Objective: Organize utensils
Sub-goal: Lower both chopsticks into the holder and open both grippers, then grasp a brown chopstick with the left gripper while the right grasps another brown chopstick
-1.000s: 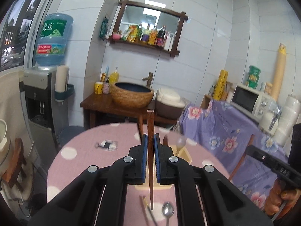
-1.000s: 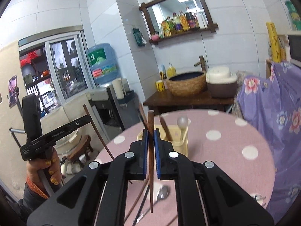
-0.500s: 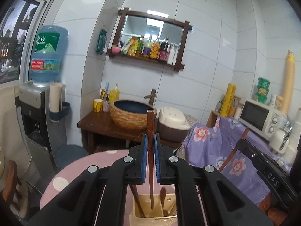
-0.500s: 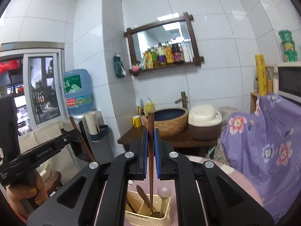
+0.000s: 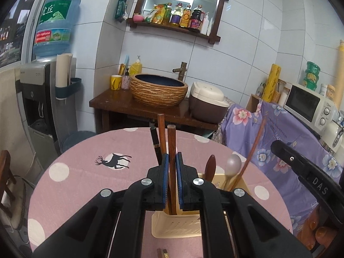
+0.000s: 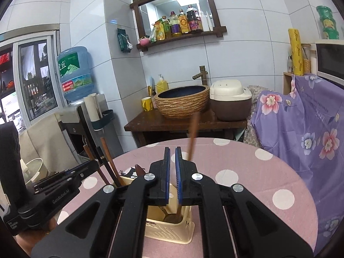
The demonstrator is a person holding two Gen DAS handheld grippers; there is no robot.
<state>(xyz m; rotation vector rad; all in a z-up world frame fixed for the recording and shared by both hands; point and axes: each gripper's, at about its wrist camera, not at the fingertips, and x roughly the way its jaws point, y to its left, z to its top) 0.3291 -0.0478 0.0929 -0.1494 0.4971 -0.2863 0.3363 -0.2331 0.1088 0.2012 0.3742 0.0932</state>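
My left gripper [image 5: 172,159] is shut on an upright brown chopstick [image 5: 171,137] whose lower end reaches into the cream utensil holder [image 5: 176,228] on the pink dotted table [image 5: 86,182]. Two more chopsticks, a wooden spoon [image 5: 209,165] and a silver spoon [image 5: 233,164] stand in the holder. My right gripper [image 6: 172,152] hovers over the holder [image 6: 167,232], pads close together with nothing between them. A blurred chopstick [image 6: 193,133] leans out of the holder to the right of its fingers; it also shows as a leaning chopstick [image 5: 254,144] in the left wrist view.
A wooden side table with a woven basin [image 5: 159,90] and a rice cooker [image 5: 207,103] stands behind the round table. A water dispenser [image 5: 43,99] is at the left, a purple flowered cloth [image 6: 311,124] and a microwave [image 5: 307,103] at the right. Two stick ends [image 5: 162,252] lie near the front edge.
Both grippers have come down over the holder. The left chopstick's lower end now sits inside it. The right chopstick has left the right jaws and leans in the holder.
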